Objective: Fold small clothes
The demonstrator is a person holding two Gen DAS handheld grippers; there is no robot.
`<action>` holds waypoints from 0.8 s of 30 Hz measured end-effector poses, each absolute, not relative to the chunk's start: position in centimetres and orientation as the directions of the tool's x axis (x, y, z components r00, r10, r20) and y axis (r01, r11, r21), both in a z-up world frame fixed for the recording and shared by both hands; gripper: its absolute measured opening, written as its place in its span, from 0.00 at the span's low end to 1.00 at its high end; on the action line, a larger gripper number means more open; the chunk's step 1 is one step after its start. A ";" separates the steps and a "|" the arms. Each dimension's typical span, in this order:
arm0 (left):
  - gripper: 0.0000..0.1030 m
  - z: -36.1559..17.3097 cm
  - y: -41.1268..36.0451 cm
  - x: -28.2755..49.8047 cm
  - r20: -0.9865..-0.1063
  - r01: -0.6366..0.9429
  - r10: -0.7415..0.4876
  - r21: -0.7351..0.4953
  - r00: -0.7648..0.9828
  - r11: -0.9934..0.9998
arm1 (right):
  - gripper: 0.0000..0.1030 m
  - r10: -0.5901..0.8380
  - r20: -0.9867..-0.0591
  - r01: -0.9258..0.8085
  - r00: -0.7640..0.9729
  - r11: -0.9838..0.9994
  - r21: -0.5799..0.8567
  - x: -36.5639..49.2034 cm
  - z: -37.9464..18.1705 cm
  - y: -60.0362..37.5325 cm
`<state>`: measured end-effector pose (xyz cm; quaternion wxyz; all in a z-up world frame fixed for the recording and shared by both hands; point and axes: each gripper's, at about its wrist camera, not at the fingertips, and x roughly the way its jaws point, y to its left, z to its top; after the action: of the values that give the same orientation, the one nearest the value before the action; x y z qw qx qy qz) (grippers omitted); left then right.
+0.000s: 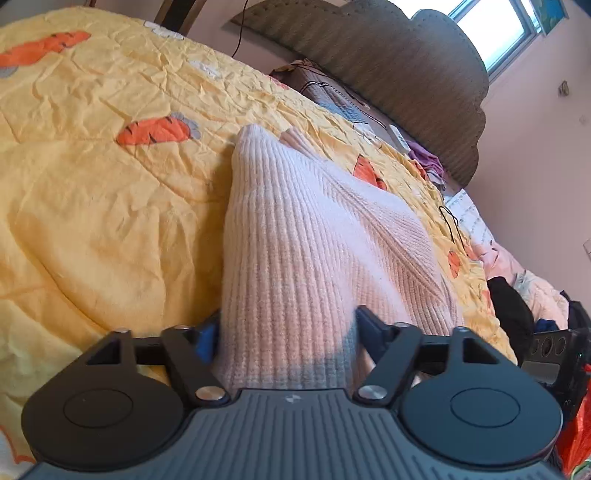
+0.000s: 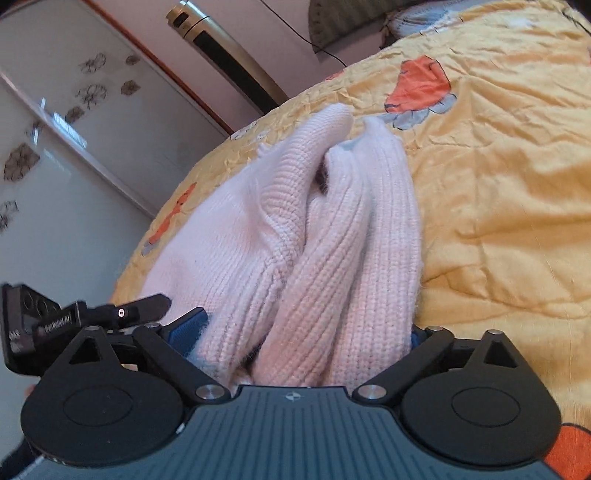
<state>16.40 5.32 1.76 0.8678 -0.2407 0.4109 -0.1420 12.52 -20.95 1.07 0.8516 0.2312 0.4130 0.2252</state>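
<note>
My left gripper [image 1: 288,325] tilts down toward the bed, its jaws closed on a bunched fold of the pink knit sweater [image 1: 303,236], which stretches ahead of it over the yellow carrot quilt [image 1: 92,206]. My right gripper [image 2: 306,332] slopes down likewise, jaws set wide around two thick rolls of the same sweater [image 2: 332,236], gripping them.

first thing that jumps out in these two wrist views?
The pale pink ribbed knit garment, bunched into thick folds, fills the centre of both views and runs right in between the fingers of the left tool and the right tool. Behind it spreads the crinkled yellow quilt with orange carrot prints. At the left view's top, a dark cloud-shaped headboard stands out beside a bright window.
</note>
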 end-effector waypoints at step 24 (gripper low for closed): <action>0.91 6.4 -0.7 4.6 -0.371 0.262 -0.173 0.207 0.913 0.943 | 0.84 0.476 -0.409 -0.229 0.779 0.822 0.521 4.3 8.3 -23.0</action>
<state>4.59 -0.72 6.41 0.9696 0.1269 0.1766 -0.1121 4.30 -22.99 8.27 0.9152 0.2273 0.2712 0.1927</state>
